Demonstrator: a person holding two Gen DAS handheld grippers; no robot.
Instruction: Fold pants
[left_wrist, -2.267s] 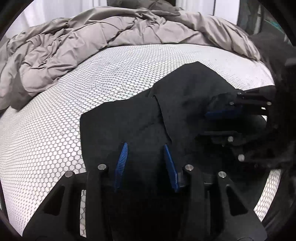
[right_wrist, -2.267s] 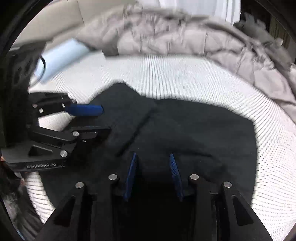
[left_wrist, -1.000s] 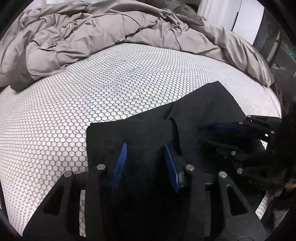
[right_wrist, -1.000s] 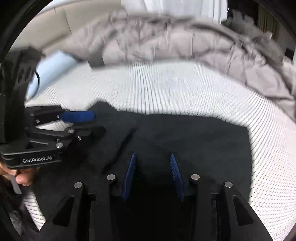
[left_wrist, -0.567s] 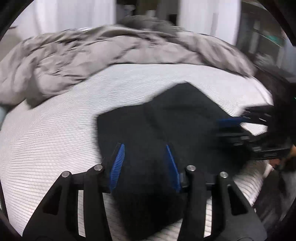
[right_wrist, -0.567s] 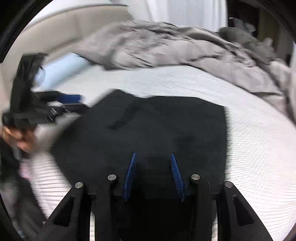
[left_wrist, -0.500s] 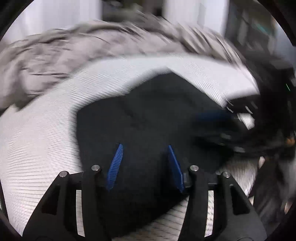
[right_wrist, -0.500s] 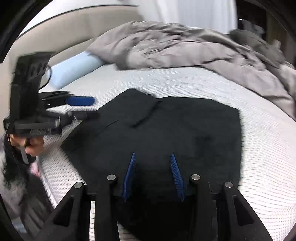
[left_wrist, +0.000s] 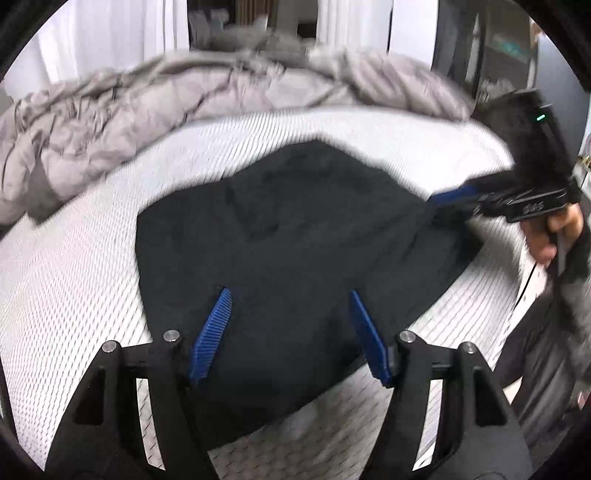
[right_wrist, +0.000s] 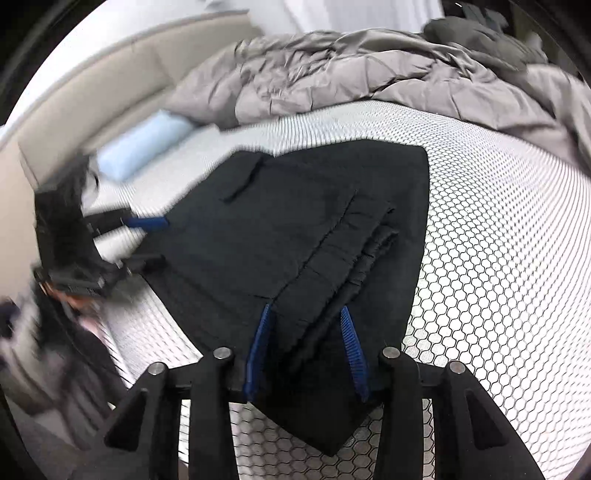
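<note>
The folded black fabric pants (left_wrist: 295, 236) lie flat on the white mattress cover with a hexagon pattern (left_wrist: 66, 288), filling the middle of the left wrist view. A rumpled grey duvet (left_wrist: 147, 110) is heaped along the mattress from about 9 to 1 o'clock.

The left gripper (left_wrist: 291, 321), black with blue ribbed pads, has its jaws opening; the pants sit beneath the gap between them, but the pads do not press on the cloth, so this claw is released.

In the right wrist view, the right gripper (right_wrist: 304, 332) has a bunched corner of the pants (several stacked layers with a seam showing) between its blue pads (right_wrist: 258, 339), and the cloth fills the narrow gap, so it is grasping the pants. That corner sits at 6 o'clock; the rest of the garment spreads up toward 12 o'clock. At 9 o'clock the other gripper appears, blurred, beside the garment's near edge. A pale blue pillow (right_wrist: 140, 144) lies at 10 o'clock against a beige padded headboard (right_wrist: 92, 92).

In the left wrist view a hand (left_wrist: 554, 236) holds the right gripper's handle at 3 o'clock.
</note>
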